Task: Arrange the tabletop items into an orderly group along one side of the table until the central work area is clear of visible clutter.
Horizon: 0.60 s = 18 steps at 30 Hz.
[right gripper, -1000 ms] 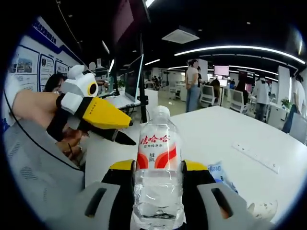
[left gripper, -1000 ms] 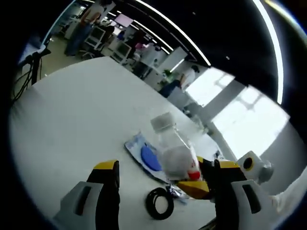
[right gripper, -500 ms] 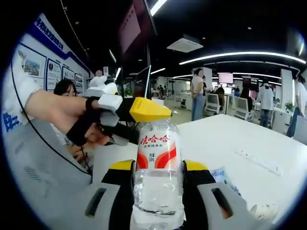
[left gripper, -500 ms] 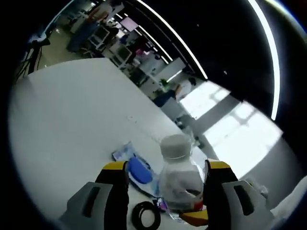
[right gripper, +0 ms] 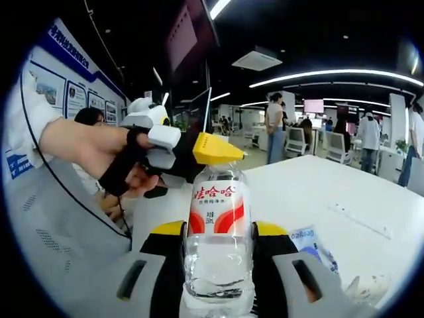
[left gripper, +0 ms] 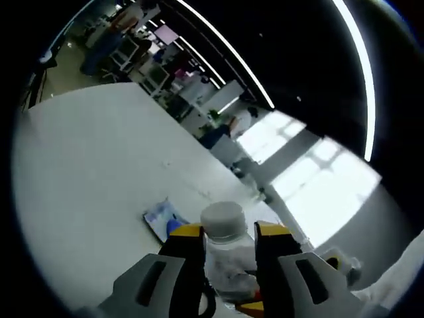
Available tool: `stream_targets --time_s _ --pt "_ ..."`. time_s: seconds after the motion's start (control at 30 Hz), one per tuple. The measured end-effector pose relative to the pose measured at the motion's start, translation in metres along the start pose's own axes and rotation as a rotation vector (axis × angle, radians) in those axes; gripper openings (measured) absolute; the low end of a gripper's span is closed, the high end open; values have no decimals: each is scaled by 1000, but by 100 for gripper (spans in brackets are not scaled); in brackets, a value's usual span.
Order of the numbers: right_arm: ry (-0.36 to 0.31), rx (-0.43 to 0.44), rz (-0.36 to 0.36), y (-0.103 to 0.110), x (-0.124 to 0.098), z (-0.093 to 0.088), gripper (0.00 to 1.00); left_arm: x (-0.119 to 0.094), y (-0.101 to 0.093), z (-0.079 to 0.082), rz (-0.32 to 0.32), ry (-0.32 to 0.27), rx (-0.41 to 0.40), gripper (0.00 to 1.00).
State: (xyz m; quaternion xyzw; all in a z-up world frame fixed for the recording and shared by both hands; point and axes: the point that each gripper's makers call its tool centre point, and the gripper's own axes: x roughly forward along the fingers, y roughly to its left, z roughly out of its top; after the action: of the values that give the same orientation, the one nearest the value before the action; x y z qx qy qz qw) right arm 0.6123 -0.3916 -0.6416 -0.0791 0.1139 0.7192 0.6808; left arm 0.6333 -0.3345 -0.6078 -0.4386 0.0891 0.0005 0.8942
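Gripping a water bottle [right gripper: 216, 245] by its body, the right gripper [right gripper: 218, 265] is keeping its jaws pressed against both sides, the bottle upright above the table [right gripper: 344, 185]. Closing around the bottle's cap [left gripper: 224, 217], the left gripper [left gripper: 228, 248] is bracketing the neck; whether the jaws are touching it is unclear. Lying beyond: a blue packet [left gripper: 159, 217] flat on the table.

Step in hand, as judged: handing or steadying the bottle. Next move is calling for setting it down at one side.
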Motion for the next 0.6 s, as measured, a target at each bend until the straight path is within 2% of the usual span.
stream_targets --time_s 0.13,0.23,0.33,0.43,0.6 --pt "14 4 -4 0 0 -5 35 0 -8 -1 -11 18 11 20" --pt "23 10 -10 -1 0 -9 36 2 -23 -4 -38 30 108 18" --pt "29 2 -12 -1 0 -10 36 2 -29 -3 -63 44 150 18" --pt "36 -14 4 0 -1 -11 37 0 -36 -5 -105 78 236 17" --pt "37 -25 41 4 -3 -8 37 -1 -39 -3 -142 84 282 17"
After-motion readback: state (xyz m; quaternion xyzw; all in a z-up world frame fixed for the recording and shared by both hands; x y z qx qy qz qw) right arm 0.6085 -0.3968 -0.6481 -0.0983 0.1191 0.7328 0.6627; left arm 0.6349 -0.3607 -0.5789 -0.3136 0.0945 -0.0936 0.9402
